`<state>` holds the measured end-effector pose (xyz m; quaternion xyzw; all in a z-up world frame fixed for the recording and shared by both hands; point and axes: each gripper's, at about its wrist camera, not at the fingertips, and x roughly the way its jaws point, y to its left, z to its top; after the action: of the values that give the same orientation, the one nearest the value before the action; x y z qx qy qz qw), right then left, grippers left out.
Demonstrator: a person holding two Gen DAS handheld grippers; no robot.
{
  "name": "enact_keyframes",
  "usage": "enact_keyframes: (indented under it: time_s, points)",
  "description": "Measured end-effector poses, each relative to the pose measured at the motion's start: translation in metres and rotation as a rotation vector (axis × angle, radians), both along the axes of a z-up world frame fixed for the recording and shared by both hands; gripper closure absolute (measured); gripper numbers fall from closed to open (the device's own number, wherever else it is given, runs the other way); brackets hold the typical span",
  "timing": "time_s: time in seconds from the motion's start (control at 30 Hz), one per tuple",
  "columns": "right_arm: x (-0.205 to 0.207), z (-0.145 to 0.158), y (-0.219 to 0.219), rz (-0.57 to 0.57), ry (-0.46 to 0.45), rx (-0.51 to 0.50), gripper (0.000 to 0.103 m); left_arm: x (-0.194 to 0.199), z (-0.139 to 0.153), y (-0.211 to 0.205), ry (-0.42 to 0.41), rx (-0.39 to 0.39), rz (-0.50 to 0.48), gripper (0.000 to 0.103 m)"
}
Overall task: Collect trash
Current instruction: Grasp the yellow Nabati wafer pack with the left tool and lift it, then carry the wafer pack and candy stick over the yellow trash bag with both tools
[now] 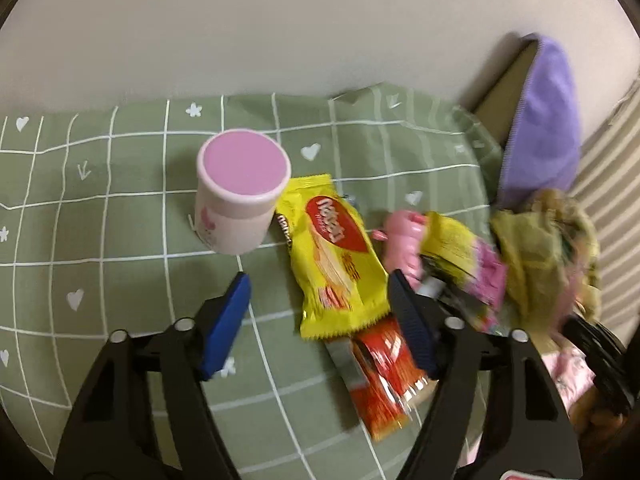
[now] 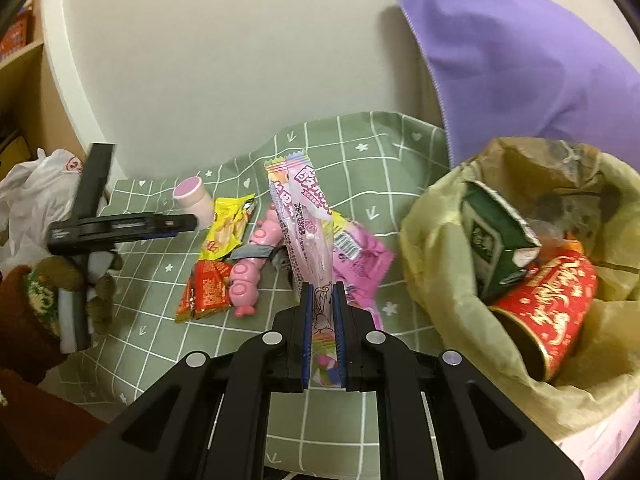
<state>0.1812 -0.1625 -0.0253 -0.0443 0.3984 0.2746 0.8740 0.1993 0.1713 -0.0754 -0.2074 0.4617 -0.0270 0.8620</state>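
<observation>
We see a green checked cloth [image 2: 360,184] with a lined trash bin [image 2: 440,248] at its right edge holding a red can [image 2: 556,304] and green carton [image 2: 496,240]. The right gripper [image 2: 322,332] is clenched on a long pink wrapper [image 2: 304,216], lifted near the bin. The left gripper [image 1: 320,320] hangs released, jaws apart over the yellow wrapper [image 1: 332,256] and red wrapper [image 1: 380,372], mid-cloth beside a pink-lidded cup [image 1: 240,188].

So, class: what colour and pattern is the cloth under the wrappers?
The cloth is sage green with a white grid, small hearts and flowers; the left wrist view shows it best.
</observation>
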Motion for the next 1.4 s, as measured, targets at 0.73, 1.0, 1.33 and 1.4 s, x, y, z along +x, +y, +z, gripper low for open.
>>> enact_keyframes:
  time_s: [0.73,1.0,1.33,1.4]
  points:
    - [0.017,0.056,-0.01,-0.109,-0.115,0.067,0.092,0.01,0.079,-0.028,-0.212,0.084,-0.074,0.091]
    - [0.044,0.082,-0.006,-0.17,-0.17,0.056,0.092,0.02,0.142,-0.038,-0.359,0.082,-0.162,0.091]
    - [0.062,0.124,-0.041,-0.315,-0.227,-0.029,0.092,0.068,0.179,-0.082,-0.359,-0.018,-0.389,0.091]
    - [0.064,0.129,-0.051,-0.347,-0.236,-0.044,0.092,0.077,0.185,-0.097,-0.358,-0.017,-0.441,0.09]
